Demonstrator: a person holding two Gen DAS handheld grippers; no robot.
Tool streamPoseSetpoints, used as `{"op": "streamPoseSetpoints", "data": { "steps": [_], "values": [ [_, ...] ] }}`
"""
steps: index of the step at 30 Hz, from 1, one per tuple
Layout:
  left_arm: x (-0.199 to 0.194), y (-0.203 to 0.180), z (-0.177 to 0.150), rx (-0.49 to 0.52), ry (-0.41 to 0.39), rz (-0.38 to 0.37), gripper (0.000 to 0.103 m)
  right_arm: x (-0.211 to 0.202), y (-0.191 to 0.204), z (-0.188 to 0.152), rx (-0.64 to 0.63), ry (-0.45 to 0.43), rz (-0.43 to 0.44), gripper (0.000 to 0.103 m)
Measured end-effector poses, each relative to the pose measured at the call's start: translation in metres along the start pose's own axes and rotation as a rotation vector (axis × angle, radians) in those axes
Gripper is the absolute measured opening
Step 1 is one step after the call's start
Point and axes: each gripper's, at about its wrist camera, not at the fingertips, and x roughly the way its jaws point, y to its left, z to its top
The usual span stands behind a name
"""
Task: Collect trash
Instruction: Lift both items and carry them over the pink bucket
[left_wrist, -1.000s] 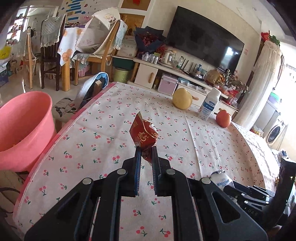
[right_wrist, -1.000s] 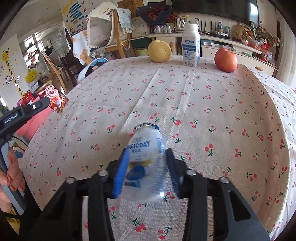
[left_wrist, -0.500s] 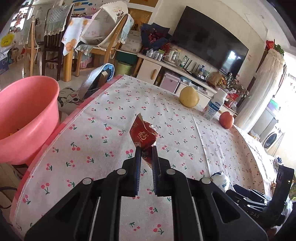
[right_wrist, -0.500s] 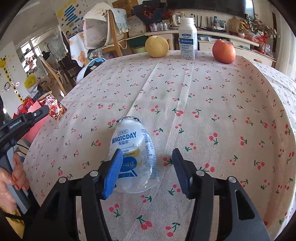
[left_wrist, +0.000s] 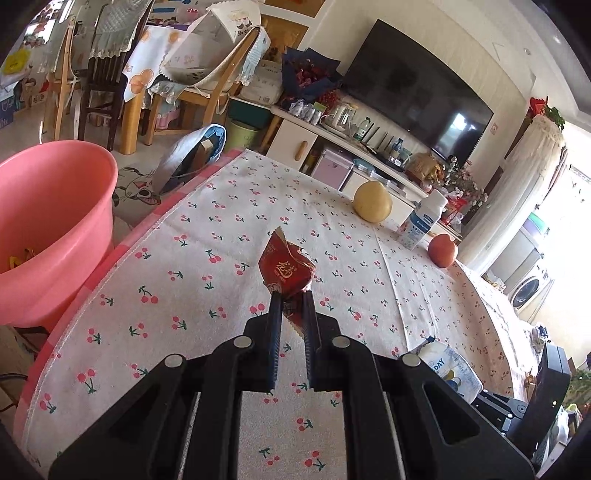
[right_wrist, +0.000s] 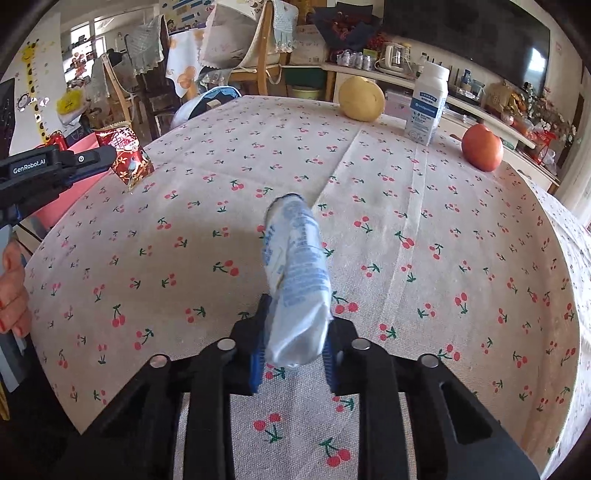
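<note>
My left gripper (left_wrist: 291, 297) is shut on a crumpled red snack wrapper (left_wrist: 286, 269), held above the cherry-print tablecloth (left_wrist: 207, 280). The pink plastic bucket (left_wrist: 51, 221) stands off the table's left edge. In the right wrist view my right gripper (right_wrist: 295, 314) is shut on a squashed white and blue drink bottle (right_wrist: 295, 280), lifted and blurred, its mouth pointing away. The same bottle (left_wrist: 448, 371) shows at the lower right of the left wrist view. The left gripper (right_wrist: 107, 157) with the wrapper (right_wrist: 125, 157) appears at the left of the right wrist view.
At the table's far side sit a yellow pear (right_wrist: 361, 100), an upright white milk bottle (right_wrist: 426, 107) and a red apple (right_wrist: 482, 147). Wooden chairs (left_wrist: 207, 85) and a television cabinet (left_wrist: 332, 147) stand beyond. A person's hand (right_wrist: 13, 291) shows at the left edge.
My right gripper opened off the bottle, then shut on it again side-on and lifted it. The left gripper with the wrapper drifted slightly toward the pink bucket.
</note>
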Motion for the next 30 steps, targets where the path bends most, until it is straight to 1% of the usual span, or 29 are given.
{"op": "streamPoseSetpoints", "data": {
  "steps": [5,9,15,19,23,27,30],
  "values": [
    [-0.004,0.005,0.004,-0.017,-0.015,-0.006,0.013,-0.001,0.006,0.001,0.001,0.0,0.016,0.022],
    [-0.009,0.01,0.008,-0.032,-0.029,-0.016,0.013,-0.006,0.014,0.007,-0.002,-0.018,0.015,0.022],
    [-0.021,0.018,0.017,-0.054,-0.067,-0.021,0.013,-0.017,0.032,0.023,-0.025,-0.042,0.023,0.022],
    [-0.032,0.029,0.026,-0.072,-0.107,-0.008,0.013,-0.024,0.052,0.037,-0.046,-0.065,0.056,0.022],
    [-0.045,0.042,0.035,-0.088,-0.162,0.028,0.013,-0.025,0.081,0.057,-0.086,-0.081,0.1,0.022],
    [-0.057,0.064,0.046,-0.118,-0.213,0.075,0.013,-0.022,0.114,0.082,-0.116,-0.092,0.174,0.022],
    [-0.067,0.08,0.052,-0.135,-0.254,0.135,0.013,-0.02,0.14,0.101,-0.147,-0.103,0.219,0.022]
  ]
}}
